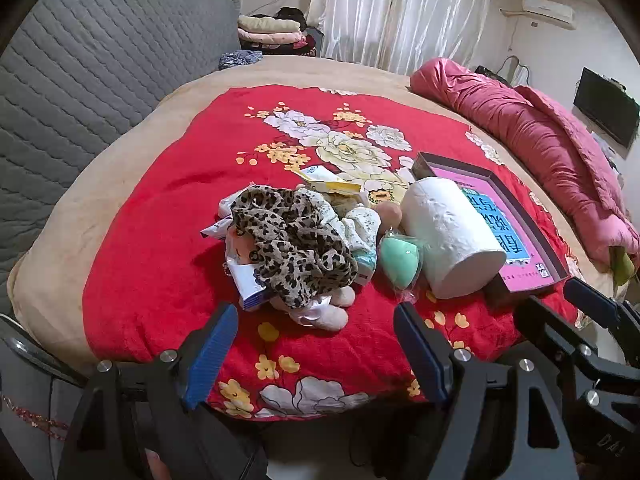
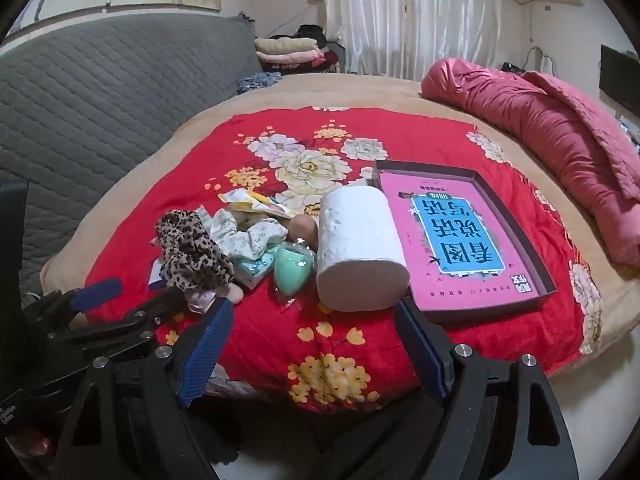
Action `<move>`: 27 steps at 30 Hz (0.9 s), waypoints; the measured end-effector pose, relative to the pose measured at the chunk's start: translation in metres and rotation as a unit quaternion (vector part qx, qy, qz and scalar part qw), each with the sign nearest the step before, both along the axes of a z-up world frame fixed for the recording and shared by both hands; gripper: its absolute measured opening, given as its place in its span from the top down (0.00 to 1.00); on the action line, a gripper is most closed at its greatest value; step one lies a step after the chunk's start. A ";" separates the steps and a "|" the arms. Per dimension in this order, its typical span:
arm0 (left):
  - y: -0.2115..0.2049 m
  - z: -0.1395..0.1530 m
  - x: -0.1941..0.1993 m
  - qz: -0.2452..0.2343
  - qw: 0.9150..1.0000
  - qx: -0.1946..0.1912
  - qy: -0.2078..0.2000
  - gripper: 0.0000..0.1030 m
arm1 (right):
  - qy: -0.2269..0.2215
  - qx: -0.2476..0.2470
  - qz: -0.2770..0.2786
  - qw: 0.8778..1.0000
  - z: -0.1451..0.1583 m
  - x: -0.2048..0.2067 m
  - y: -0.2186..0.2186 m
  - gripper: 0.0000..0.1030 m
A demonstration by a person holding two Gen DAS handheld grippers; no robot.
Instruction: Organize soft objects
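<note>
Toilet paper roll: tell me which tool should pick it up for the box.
Right tool. It is open, and the toilet paper roll lies straight ahead beside the box; the left tool faces the leopard cloth.

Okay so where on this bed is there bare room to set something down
Free: the red blanket in front of the paper roll, and the flowered stretch behind the pile. The shallow box holds only a pink book. Crowded: leopard cloth through green sponge to the roll.
</note>
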State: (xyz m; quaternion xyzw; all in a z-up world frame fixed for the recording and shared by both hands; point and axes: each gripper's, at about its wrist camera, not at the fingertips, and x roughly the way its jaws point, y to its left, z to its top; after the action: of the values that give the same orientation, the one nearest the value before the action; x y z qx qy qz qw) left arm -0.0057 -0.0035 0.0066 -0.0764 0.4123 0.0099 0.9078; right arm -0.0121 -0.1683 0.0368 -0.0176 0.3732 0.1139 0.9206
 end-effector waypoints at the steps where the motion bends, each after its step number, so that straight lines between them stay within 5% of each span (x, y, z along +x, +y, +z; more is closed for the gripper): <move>1: 0.000 0.000 0.000 0.001 1.000 -0.001 0.001 0.23 | 0.000 0.000 0.000 1.000 0.000 0.000 -0.001 0.19; 27: 0.000 0.001 0.001 0.000 1.000 -0.005 -0.002 0.23 | -0.001 -0.004 0.002 1.000 0.001 -0.001 -0.003 0.20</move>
State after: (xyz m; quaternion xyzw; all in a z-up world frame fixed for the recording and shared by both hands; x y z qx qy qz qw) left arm -0.0052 -0.0032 0.0072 -0.0809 0.4106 0.0074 0.9082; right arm -0.0128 -0.1708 0.0373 -0.0222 0.3727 0.1138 0.9207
